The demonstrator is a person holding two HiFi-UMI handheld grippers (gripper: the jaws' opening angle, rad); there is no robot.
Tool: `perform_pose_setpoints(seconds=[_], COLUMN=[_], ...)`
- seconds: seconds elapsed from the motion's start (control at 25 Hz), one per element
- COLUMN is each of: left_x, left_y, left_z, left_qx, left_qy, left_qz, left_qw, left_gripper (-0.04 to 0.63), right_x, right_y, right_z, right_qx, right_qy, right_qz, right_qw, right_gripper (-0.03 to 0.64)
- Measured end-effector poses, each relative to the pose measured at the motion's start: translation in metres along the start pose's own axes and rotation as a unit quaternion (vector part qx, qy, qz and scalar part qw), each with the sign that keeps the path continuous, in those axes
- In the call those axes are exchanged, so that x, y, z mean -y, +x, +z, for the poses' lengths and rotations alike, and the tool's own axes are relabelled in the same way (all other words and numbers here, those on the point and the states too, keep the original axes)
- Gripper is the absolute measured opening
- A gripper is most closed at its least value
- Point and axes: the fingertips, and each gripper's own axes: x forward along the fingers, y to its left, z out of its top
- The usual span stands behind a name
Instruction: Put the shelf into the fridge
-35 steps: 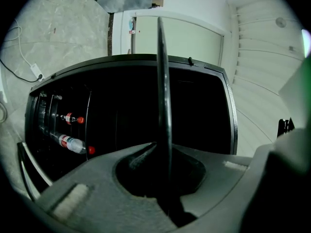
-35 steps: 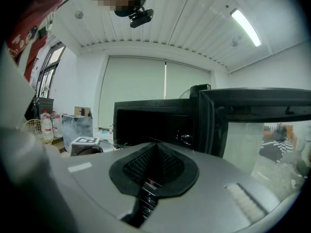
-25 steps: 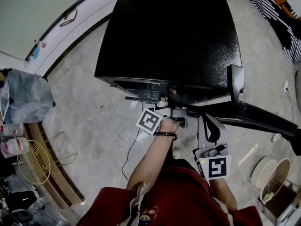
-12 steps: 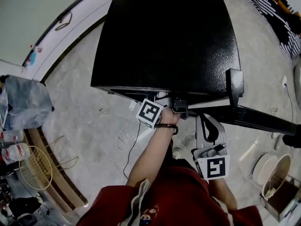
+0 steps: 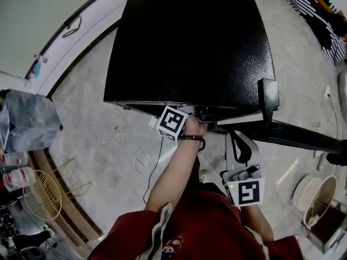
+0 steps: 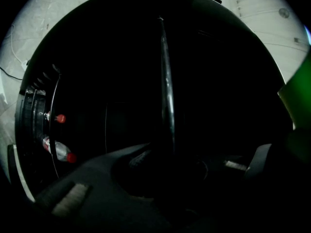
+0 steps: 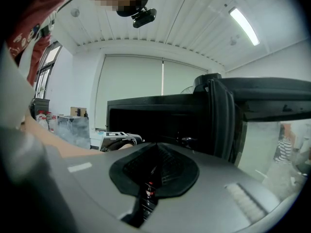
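One boxy, pebbled-black fridge [image 5: 190,42]; thin glossy shelf [image 6: 167,96].

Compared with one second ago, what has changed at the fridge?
The left gripper moved forward to the fridge opening, pushing the shelf further in; its jaws are opening with the shelf edge between them. The right gripper, shut and empty, and the fridge door stayed put.

1. A grey concrete floor [image 5: 87,112] carries everything.
2. A black fridge [image 5: 190,42] stands on it, its door [image 5: 303,137] swung open to the right.
3. A white cable [image 5: 143,156] lies looped just in front of the fridge.
4. At the left edge sit a silvery bag [image 5: 27,121], bottles [image 5: 13,175] and a yellow wire basket [image 5: 40,194].
5. A white tub [image 5: 320,199] sits at the lower right, and a striped cloth [image 5: 320,15] lies at the upper right.
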Motion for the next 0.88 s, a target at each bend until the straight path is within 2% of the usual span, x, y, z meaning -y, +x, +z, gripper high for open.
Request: perform_pose_setpoints(seconds=[0.08,0.24,0.4,0.72,0.88], left_x=[0.003,0.011,0.012,0.012,0.013], left_y=[-0.002,-0.010,-0.024,-0.060,-0.080], left_z=[0.000,-0.002,-0.001,0.005,0.004], left_qx=[-0.005,-0.020,-0.024,-0.027,-0.034], left_qy=[0.016,0.060,0.088,0.144,0.197], left_qz=[-0.006,-0.018,-0.014,0.001,0.009], left_qw=[0.9998,0.9979,0.9957,0.9892,0.9797], left_gripper=[0.047,0.174,0.244,0.332,0.357], right_x=[0.000,0.000,-0.002,-0.019,-0.021], right_y=[-0.002,-0.007,-0.016,-0.033,-0.044], right_z=[0.000,0.001,-0.001,0.004,0.000], right_qx=[0.000,0.005,0.005,0.027,0.023], right_qy=[0.000,-0.004,-0.014,-0.017,-0.018], right_qz=[0.001,0.005,0.010,0.039,0.035], right_qw=[1.000,1.000,1.000,0.999,0.999], right_gripper=[-0.002,-0.002,-0.002,-0.002,-0.002])
